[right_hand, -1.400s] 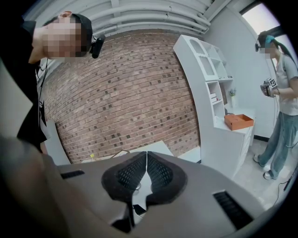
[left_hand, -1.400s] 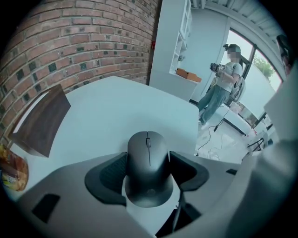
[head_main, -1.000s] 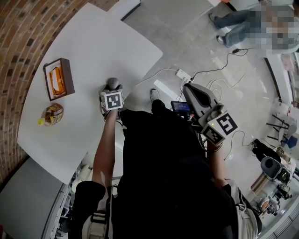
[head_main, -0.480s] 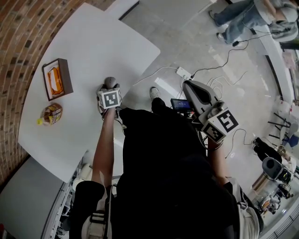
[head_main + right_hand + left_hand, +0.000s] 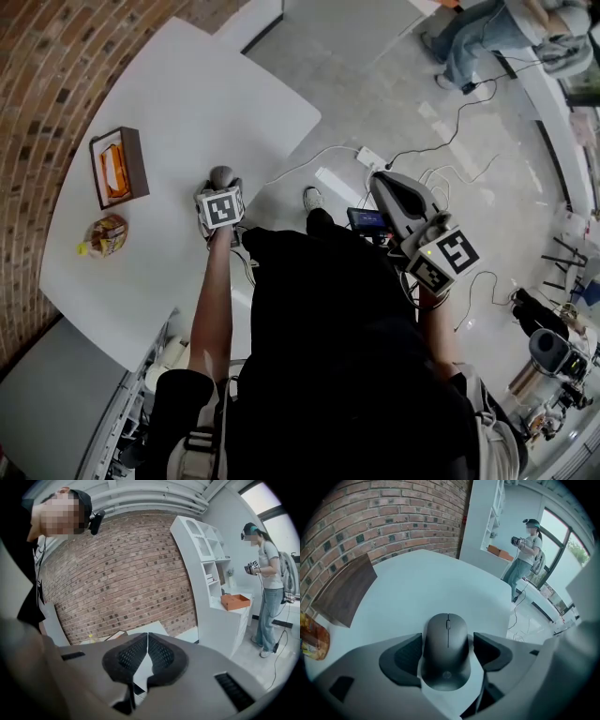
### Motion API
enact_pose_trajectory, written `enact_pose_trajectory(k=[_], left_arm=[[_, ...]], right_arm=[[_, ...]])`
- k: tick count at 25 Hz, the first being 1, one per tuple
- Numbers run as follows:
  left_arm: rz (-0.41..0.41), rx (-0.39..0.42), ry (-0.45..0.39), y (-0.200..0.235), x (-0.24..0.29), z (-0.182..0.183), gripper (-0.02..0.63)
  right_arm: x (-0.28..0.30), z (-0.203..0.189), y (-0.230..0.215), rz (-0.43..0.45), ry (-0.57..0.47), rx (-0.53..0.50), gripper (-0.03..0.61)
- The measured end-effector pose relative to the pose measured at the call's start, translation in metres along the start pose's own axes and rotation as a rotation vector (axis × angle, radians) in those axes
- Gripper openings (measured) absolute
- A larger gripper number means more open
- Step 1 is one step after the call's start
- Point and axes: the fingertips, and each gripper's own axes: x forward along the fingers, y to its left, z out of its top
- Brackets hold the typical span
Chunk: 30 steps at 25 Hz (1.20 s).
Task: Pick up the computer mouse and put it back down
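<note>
A dark grey computer mouse (image 5: 446, 648) lies flat on the white table (image 5: 422, 583), close to its near edge. My left gripper (image 5: 447, 641) points steeply down over it, one jaw on each side. Its jaws have just been opening. A thin gap shows by the right pad (image 5: 487, 648), so the mouse is between them and not squeezed. From the head view the mouse (image 5: 222, 175) peeks out past the left gripper (image 5: 223, 187). My right gripper (image 5: 384, 183) hangs off the table over the floor, its pads (image 5: 159, 656) pressed together on nothing.
A brown wooden box (image 5: 117, 167) and a packaged snack (image 5: 105, 232) sit on the table's left side. Cables and a power strip (image 5: 370, 153) lie on the floor. A person (image 5: 267, 573) stands by white shelving (image 5: 206, 573).
The left gripper has stayed over the mouse. The right gripper has barely shifted, and the head view has tilted slightly.
</note>
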Motion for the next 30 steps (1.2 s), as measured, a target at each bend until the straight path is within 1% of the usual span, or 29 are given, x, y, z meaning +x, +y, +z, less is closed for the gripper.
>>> enact_pose_trajectory(k=[4, 8, 12, 16, 20, 30], left_arm=[[0.012, 0.003, -0.010, 0.002, -0.002, 0.001, 0.339], [0.023, -0.019, -0.012, 0.003, -0.019, 0.003, 0.339], [0.030, -0.021, -0.064, -0.001, -0.039, 0.014, 0.337], [0.029, -0.042, -0.113, -0.012, -0.062, 0.023, 0.337], [-0.001, -0.062, -0.152, -0.029, -0.078, 0.031, 0.336], [-0.067, -0.085, -0.248, -0.076, -0.119, 0.046, 0.331]], right_arm=[[0.000, 0.002, -0.002, 0.007, -0.009, 0.005, 0.018], [-0.001, 0.002, -0.003, 0.026, -0.017, 0.007, 0.018], [-0.001, 0.000, -0.005, 0.048, -0.030, 0.021, 0.018], [-0.004, 0.003, -0.007, 0.088, -0.056, 0.047, 0.018], [-0.007, 0.000, -0.015, 0.108, -0.045, 0.016, 0.018], [-0.009, -0.003, -0.028, 0.161, -0.048, 0.011, 0.018]])
